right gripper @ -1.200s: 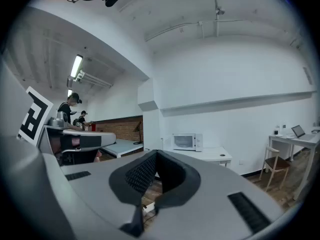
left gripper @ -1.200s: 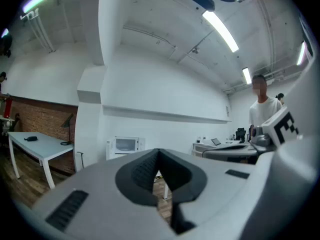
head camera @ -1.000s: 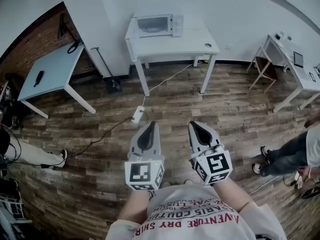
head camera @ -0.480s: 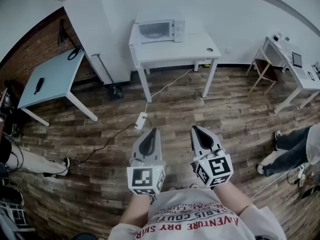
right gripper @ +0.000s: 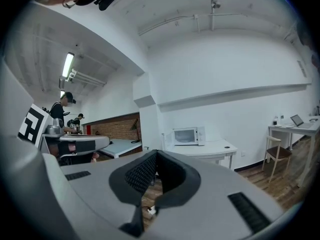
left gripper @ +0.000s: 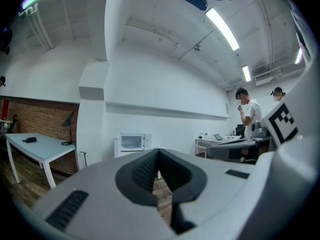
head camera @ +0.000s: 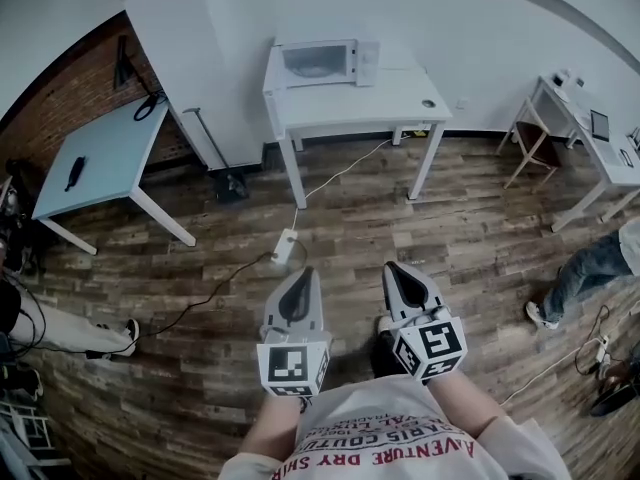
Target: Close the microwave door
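Wooden floor [head camera: 470, 228] is spread between the person and a white tabletop [head camera: 350, 96] against the far wall, where the microwave [head camera: 325, 60] is set, its door seemingly swung out at the left. Well short of it, the left gripper [head camera: 299, 276] and right gripper [head camera: 396, 269] are held side by side and aimed at it, presumably for the approach. Both pairs of fingers are pressed together on nothing, likely because a push needs no grasp.

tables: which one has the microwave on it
The middle table, by the far wall: the microwave stands on it. The left table and right table have none.
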### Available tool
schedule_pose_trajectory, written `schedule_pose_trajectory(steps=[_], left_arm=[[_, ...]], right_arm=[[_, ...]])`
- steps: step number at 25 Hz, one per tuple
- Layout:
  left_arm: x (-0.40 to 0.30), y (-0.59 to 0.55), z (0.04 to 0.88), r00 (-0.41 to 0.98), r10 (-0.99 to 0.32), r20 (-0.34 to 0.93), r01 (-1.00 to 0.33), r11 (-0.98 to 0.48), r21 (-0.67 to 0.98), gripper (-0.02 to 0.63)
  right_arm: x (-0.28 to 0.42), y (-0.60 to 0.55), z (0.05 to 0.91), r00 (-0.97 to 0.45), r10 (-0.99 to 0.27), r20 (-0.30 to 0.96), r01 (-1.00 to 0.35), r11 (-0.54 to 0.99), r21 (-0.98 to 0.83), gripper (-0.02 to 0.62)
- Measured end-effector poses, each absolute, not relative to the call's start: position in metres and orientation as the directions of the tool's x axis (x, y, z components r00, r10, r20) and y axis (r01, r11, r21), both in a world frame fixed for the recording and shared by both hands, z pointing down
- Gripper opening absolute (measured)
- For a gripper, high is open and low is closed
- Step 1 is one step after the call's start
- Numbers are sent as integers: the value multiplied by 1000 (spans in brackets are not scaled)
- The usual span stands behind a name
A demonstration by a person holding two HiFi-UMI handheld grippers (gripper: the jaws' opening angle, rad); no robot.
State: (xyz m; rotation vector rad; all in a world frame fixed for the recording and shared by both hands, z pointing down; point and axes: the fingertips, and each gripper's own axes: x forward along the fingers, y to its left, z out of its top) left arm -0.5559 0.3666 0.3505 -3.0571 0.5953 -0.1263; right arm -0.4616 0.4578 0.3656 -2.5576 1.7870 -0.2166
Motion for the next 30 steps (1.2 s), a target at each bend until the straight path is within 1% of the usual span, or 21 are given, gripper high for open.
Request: schedule_pose_trajectory(steps=[4, 8, 12, 19, 23, 26, 30], left_arm=[[-524, 338, 359, 912, -401, 89, -401, -916, -17, 5], [-479, 304, 360, 886, -458, 73, -452, -888, -89, 5], [-407, 273, 358, 893, -444, 75, -444, -896, -21, 5], [-279, 223, 344, 886, -459, 70, -458, -889, -33, 5], [-233, 199, 348, 881, -464, 93, -464, -886, -26, 5], [-207, 179, 355, 879, -457, 133, -459, -888, -17, 5], [-164, 146, 361, 895, -413, 167, -418, -908, -6, 5]], right_arm=[[-429, 427, 373, 305, -946, 112, -944, -316, -98, 12], [-377, 392, 374, 297, -948, 118, -948, -307, -82, 12], [-309, 355, 368, 258, -959, 115, -960, -268, -78, 12], [-189, 299, 355, 216, -970, 108, -972, -224, -70, 12], [-137, 272, 357, 216, -969, 121, -971, -226, -76, 12], [-109, 252, 359, 217, -968, 126, -971, -227, -79, 12], [-74, 217, 360, 221, -969, 115, -970, -230, -77, 12]])
